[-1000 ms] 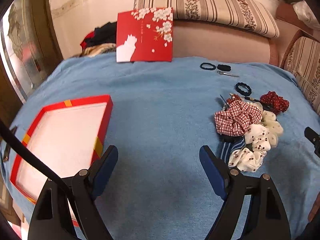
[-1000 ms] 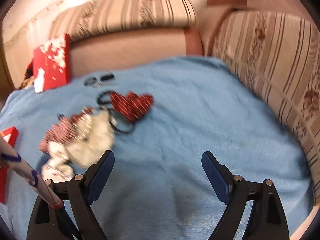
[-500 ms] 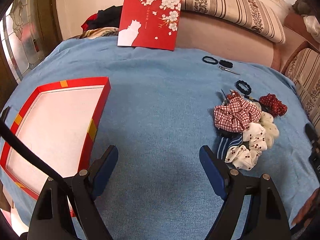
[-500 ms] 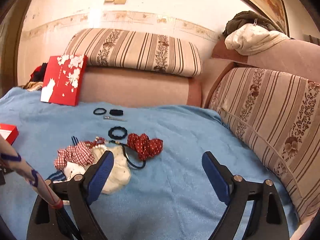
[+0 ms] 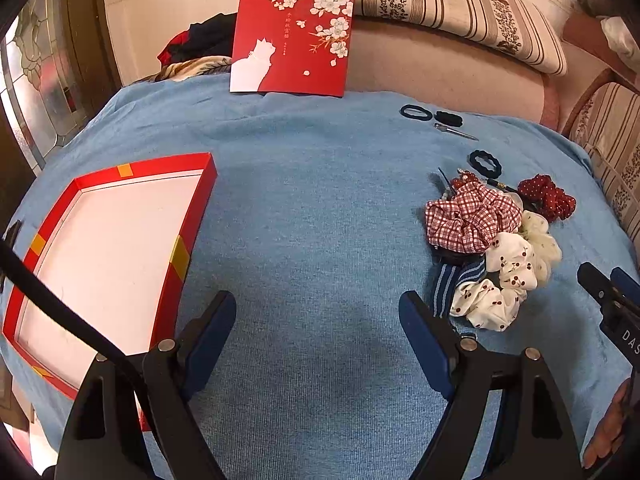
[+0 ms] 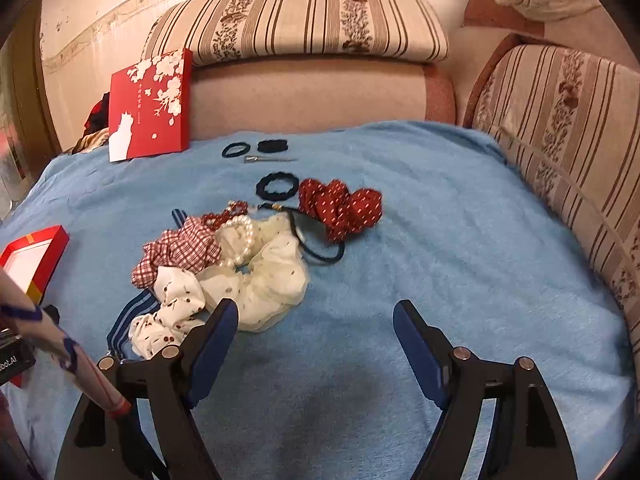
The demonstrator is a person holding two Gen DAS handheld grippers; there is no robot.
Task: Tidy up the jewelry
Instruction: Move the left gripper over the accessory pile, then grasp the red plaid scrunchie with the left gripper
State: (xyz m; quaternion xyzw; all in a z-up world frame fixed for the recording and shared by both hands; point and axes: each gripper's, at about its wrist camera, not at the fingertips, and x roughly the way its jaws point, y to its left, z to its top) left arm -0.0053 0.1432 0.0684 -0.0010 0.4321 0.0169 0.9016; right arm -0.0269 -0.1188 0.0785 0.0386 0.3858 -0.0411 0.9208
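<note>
A pile of hair scrunchies lies on the blue blanket: a red plaid one (image 5: 472, 216) (image 6: 180, 250), white cherry-print ones (image 5: 504, 276) (image 6: 172, 304), a cream one (image 6: 264, 276) with a pearl string (image 6: 240, 240), and a red dotted one (image 5: 548, 196) (image 6: 340, 206). Black hair ties (image 5: 485, 163) (image 6: 277, 186) and a metal clip (image 5: 456, 131) lie beyond. An open red box (image 5: 104, 248) (image 6: 34, 256) sits at left. My left gripper (image 5: 316, 328) is open and empty between box and pile. My right gripper (image 6: 316, 332) is open and empty, just right of the pile.
A red lid with white blossoms (image 5: 292, 40) (image 6: 150, 106) leans on the striped sofa back (image 5: 420, 0). A striped cushion (image 6: 568, 120) borders the blanket on the right. Dark clothes (image 5: 200, 44) lie at the back left.
The right gripper has swung down and left, so the scrunchie pile now sits close before its left finger. The left view has steadied over the blanket, with the box and pile nearer.
</note>
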